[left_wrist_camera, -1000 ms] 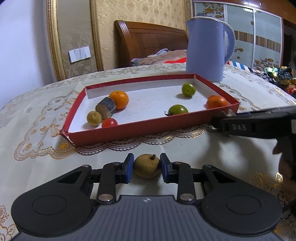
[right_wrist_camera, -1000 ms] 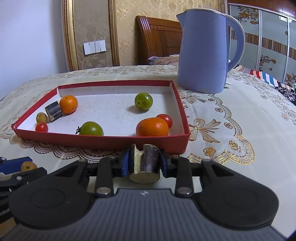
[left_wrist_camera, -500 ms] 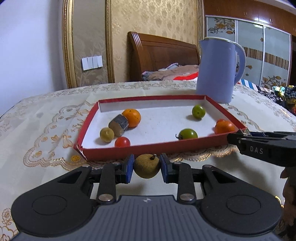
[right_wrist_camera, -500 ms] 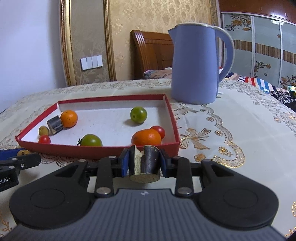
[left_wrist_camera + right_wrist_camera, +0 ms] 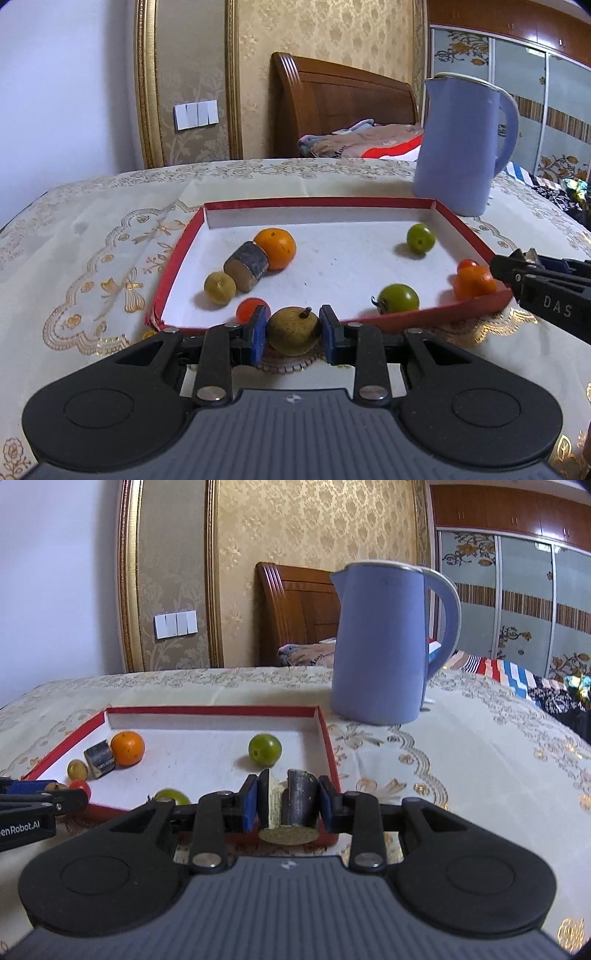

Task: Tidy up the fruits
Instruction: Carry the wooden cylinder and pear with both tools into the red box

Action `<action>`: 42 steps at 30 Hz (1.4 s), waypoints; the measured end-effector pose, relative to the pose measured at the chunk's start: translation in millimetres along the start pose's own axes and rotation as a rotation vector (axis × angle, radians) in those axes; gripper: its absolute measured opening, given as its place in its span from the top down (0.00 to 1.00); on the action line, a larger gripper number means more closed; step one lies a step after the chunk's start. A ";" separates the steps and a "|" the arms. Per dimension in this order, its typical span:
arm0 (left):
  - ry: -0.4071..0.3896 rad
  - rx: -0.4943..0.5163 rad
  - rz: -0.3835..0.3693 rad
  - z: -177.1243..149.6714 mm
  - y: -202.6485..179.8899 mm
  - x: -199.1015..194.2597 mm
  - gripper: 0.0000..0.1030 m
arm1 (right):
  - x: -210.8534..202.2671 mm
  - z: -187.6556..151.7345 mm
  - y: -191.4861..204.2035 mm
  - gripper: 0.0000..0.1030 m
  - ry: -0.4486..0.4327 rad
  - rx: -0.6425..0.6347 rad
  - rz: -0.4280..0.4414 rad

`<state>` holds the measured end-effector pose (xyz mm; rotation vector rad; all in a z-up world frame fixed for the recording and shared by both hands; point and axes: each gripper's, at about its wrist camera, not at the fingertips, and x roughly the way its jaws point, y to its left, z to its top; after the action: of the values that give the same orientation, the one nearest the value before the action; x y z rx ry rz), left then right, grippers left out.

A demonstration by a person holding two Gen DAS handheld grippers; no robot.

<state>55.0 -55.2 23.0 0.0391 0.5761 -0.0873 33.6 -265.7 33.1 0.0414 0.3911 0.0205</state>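
My left gripper point(image 5: 293, 334) is shut on a small brown round fruit point(image 5: 293, 331), held over the near rim of the red tray point(image 5: 177, 254). My right gripper point(image 5: 288, 805) is shut on a dark cut sugarcane piece point(image 5: 291, 806) at the tray's near right corner point(image 5: 328, 738). Inside the tray lie an orange point(image 5: 276, 248), another sugarcane piece point(image 5: 245, 266), a yellow fruit point(image 5: 219, 288), a red tomato point(image 5: 248, 308), a green tomato point(image 5: 399, 298), a green fruit point(image 5: 420, 238), and an orange fruit point(image 5: 474, 281) with a small red tomato point(image 5: 467, 263) behind it.
A blue kettle point(image 5: 384, 642) stands on the embroidered tablecloth point(image 5: 461, 746) just behind the tray's far right corner. A wooden headboard point(image 5: 340, 110) and bedding lie beyond the table. The other gripper's arm point(image 5: 546, 295) reaches in from the right in the left wrist view.
My left gripper has risen and come forward with the brown fruit, from the cloth in front of the tray to its near rim. The right gripper has tilted upward a little with the sugarcane.
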 end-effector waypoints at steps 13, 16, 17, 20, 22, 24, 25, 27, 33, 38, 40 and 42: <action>0.001 0.016 0.040 16.1 -5.7 28.5 0.71 | 40.7 17.4 4.0 0.69 0.038 0.011 -0.010; 0.006 0.010 0.045 17.8 -5.2 32.6 0.71 | 43.8 17.7 6.4 0.69 0.036 0.001 -0.014; 0.006 0.011 0.049 18.1 -5.2 33.9 0.71 | 44.9 17.5 7.5 0.69 0.037 -0.004 -0.016; 0.014 0.011 0.056 18.5 -6.0 37.8 0.71 | 47.0 17.9 9.5 0.69 0.040 -0.011 -0.014; 0.019 0.005 0.052 19.0 -5.5 41.0 0.71 | 48.8 18.9 10.5 0.69 0.042 -0.010 -0.012; 0.024 0.007 0.063 19.5 -5.1 44.6 0.71 | 52.0 20.1 13.1 0.69 0.045 -0.020 -0.003; 0.025 0.008 0.069 19.8 -5.2 46.7 0.71 | 54.0 20.4 14.6 0.69 0.047 -0.026 0.002; 0.033 0.006 0.072 20.3 -4.5 50.7 0.71 | 59.3 22.0 18.4 0.69 0.058 -0.034 0.005; 0.041 -0.008 0.091 21.7 -1.1 62.1 0.71 | 84.4 24.2 25.6 0.69 0.124 -0.041 0.008; 0.057 -0.030 0.103 22.6 4.1 71.8 0.71 | 103.3 21.0 28.8 0.69 0.169 -0.055 -0.011; 0.060 -0.038 0.105 23.4 5.7 75.2 0.71 | 109.9 20.2 28.7 0.69 0.190 -0.045 -0.012; 0.057 -0.040 0.118 23.3 6.3 78.0 0.71 | 113.2 19.5 27.5 0.69 0.189 -0.039 -0.017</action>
<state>133.4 -56.0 0.1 0.0368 0.6315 0.0397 145.4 -235.8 9.2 -0.0026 0.5801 0.0150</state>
